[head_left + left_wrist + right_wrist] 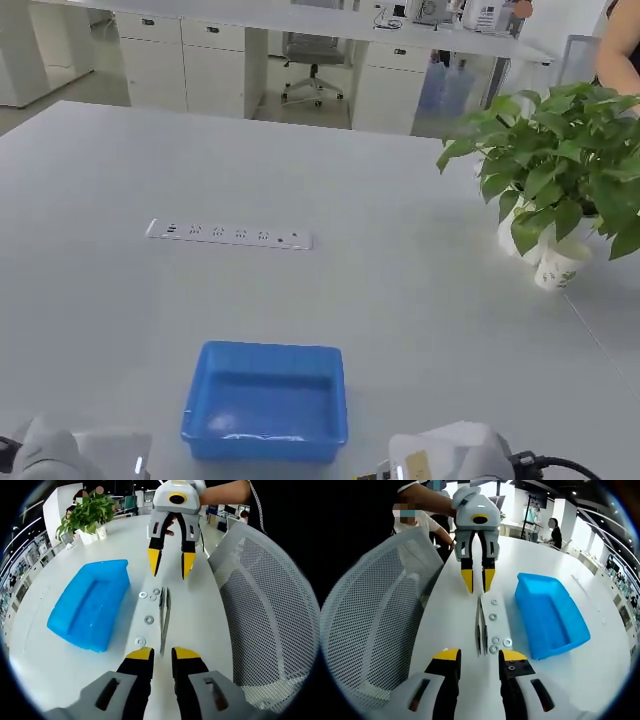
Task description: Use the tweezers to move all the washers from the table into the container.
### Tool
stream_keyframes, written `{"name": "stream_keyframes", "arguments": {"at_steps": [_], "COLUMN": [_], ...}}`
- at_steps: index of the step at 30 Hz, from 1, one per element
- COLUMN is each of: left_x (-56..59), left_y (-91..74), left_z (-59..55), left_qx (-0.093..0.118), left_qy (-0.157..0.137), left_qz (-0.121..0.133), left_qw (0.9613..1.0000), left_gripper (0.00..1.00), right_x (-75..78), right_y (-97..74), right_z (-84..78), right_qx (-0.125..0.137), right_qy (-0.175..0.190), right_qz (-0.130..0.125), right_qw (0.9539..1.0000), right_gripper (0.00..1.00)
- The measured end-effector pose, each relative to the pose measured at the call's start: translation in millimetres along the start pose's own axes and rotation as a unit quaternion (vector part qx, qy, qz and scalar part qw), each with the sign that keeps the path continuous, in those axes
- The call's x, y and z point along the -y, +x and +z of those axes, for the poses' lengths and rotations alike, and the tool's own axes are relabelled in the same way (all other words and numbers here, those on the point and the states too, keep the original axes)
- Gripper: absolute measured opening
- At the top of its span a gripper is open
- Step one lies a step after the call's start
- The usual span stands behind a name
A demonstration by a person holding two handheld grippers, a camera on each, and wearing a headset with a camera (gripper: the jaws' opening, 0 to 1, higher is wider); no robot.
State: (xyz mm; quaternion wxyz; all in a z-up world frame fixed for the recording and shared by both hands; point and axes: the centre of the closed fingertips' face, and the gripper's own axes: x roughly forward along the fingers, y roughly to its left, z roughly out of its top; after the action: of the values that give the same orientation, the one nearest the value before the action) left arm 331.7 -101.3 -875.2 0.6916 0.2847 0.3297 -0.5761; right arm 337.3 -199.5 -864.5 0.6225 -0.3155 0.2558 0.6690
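Five washers [149, 619] lie beside the tweezers [164, 620]; left tongs [162, 653] and right tongs [170, 562], both open, flank them, likely for pickup.

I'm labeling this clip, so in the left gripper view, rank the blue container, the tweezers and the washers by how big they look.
1. blue container, by far the largest.
2. tweezers, long but thin.
3. washers, smallest; they look alike among themselves, so no order there.
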Motion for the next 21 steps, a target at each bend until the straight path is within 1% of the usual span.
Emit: {"name": "stream_keyframes", "arguments": {"at_steps": [1, 7, 21], "left_x": [-0.2, 0.8, 1.2], "left_y": [0.7, 4.2, 9.4], "left_z": [-0.8, -3.9, -4.8], "left_qx": [-0.002, -0.009, -0.01], "left_qy": [0.0, 0.003, 0.011], "left_qz": [-0.002, -0.012, -0.031], "left_qw": [1.0, 0.9999, 0.9994], "left_gripper": [0.18, 0.14, 0.11], "right_x": [-1.0, -1.1, 0.8], "right_y": [2.2, 12.2, 31.7], "right_z": [-0.1, -0.4, 6.5], "right_qx": [-0.002, -0.008, -0.009], "right_qy": [0.0, -0.001, -0.001], "right_qz": [0.004, 0.012, 0.029], "right_qw": [1.0, 0.9999, 0.9995], "right_gripper": [0.3, 0.28, 0.22]}}
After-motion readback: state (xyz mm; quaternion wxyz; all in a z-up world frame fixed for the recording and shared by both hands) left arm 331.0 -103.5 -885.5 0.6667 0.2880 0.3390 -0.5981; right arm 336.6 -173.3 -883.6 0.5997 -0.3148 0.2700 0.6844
